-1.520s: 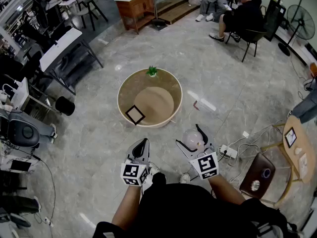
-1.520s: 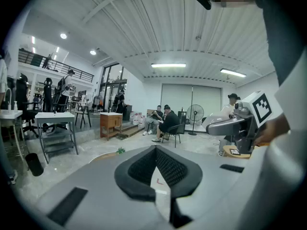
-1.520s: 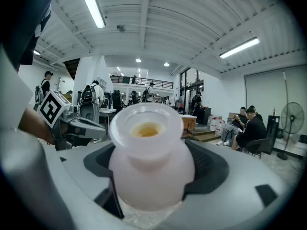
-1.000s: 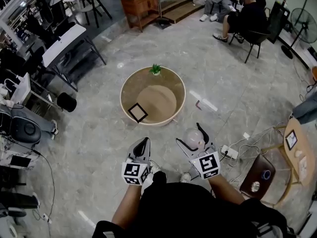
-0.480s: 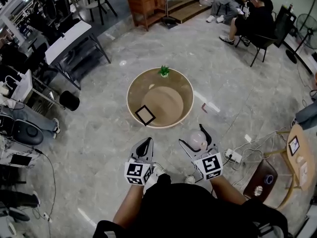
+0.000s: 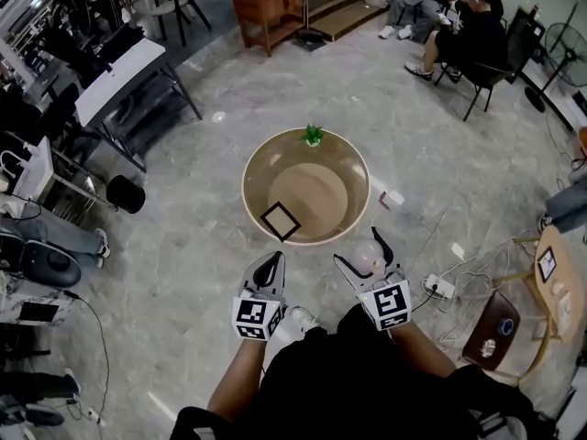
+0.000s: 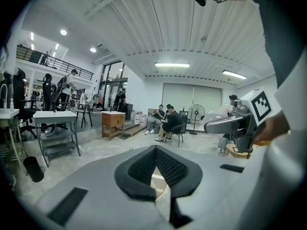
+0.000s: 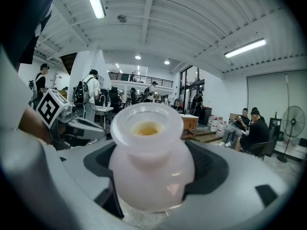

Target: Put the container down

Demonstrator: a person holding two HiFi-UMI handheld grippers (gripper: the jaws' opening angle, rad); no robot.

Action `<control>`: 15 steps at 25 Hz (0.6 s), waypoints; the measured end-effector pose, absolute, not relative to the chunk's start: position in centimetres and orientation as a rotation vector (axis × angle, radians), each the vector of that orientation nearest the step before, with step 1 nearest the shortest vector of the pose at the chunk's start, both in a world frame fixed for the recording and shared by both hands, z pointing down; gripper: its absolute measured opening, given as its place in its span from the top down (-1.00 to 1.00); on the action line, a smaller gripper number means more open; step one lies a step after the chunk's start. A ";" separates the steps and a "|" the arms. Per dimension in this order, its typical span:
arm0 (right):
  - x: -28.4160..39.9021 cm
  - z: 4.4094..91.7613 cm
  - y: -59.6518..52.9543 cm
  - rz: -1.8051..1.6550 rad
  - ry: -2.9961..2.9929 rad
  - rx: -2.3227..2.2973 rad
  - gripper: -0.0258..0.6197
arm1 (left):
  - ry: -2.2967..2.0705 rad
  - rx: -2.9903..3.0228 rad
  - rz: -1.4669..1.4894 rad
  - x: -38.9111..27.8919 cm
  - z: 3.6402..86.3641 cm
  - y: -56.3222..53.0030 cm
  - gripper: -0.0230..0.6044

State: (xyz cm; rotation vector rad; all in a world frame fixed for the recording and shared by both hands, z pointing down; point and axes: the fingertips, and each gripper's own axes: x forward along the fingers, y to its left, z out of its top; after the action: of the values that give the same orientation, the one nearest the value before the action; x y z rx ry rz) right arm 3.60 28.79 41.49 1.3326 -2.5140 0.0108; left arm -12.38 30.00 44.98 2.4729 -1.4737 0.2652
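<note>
In the head view my right gripper [image 6: 360, 249] is shut on a milky, pale pink container [image 6: 369, 258] with a narrow neck, held above the floor just short of a round wooden table [image 6: 252, 165]. The right gripper view has the container [image 8: 151, 169] upright between both jaws, its open mouth up. On the table stand a small green plant [image 6: 314, 136] at the far rim and a black-framed square [image 6: 280, 220] at the near rim. My left gripper [image 6: 272, 258] is shut and holds nothing; its jaws [image 7: 156, 148] meet at the tips.
A power strip [image 6: 438, 288] with cables lies on the floor right of my right gripper. A brown stool [image 6: 486, 334] and a small side table [image 6: 552, 278] stand at right. Desks [image 6: 128, 73] line the left; seated people [image 6: 459, 26] are far back.
The round table has drawn closer to both grippers and shifted right in the head view. The grippers keep their pose, and the container stays held in the right one.
</note>
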 end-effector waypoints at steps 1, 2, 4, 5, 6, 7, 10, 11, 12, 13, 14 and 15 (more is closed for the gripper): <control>3.3 41.7 28.5 0.019 -2.507 1.337 -0.35 | -1.469 2.472 0.269 -12.7 45.1 29.6 0.95; 3.0 41.8 28.1 0.026 -2.504 1.338 -0.35 | -1.467 2.469 0.267 -13.0 45.1 29.2 0.95; 2.3 41.9 27.2 0.031 -2.506 1.339 -0.35 | -1.469 2.464 0.247 -13.5 45.2 28.1 0.95; 2.1 42.0 26.7 0.032 -2.508 1.339 -0.35 | -1.466 2.462 0.243 -13.6 45.3 27.6 0.95; 2.0 42.1 26.1 0.035 -2.509 1.339 -0.35 | -1.461 2.462 0.245 -13.5 45.4 27.0 0.95; 2.0 42.2 25.5 0.040 -2.509 1.339 -0.35 | -1.456 2.462 0.249 -13.4 45.5 26.5 0.95; 2.3 42.5 23.3 0.052 -2.509 1.336 -0.35 | -1.454 2.463 0.259 -13.2 45.5 24.5 0.95; 2.4 42.7 22.4 0.053 -2.511 1.335 -0.35 | -1.458 2.463 0.262 -13.1 45.5 23.7 0.95; 2.6 42.8 21.5 0.053 -2.514 1.333 -0.35 | -1.462 2.463 0.268 -13.0 45.6 22.9 0.95; 2.7 42.9 20.6 0.056 -2.521 1.331 -0.35 | -1.465 2.462 0.274 -12.9 45.6 22.1 0.95; 2.9 43.0 19.6 0.063 -2.528 1.329 -0.35 | -1.468 2.460 0.280 -12.8 45.7 21.2 0.95; 3.2 43.2 18.6 0.069 -2.531 1.326 -0.35 | -1.468 2.458 0.287 -12.5 45.8 20.4 0.95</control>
State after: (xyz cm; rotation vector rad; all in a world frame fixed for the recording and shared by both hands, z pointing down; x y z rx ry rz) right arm 3.19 18.62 43.24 1.3265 -2.5315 0.0686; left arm -12.53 20.36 45.85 2.4580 -1.4678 0.2869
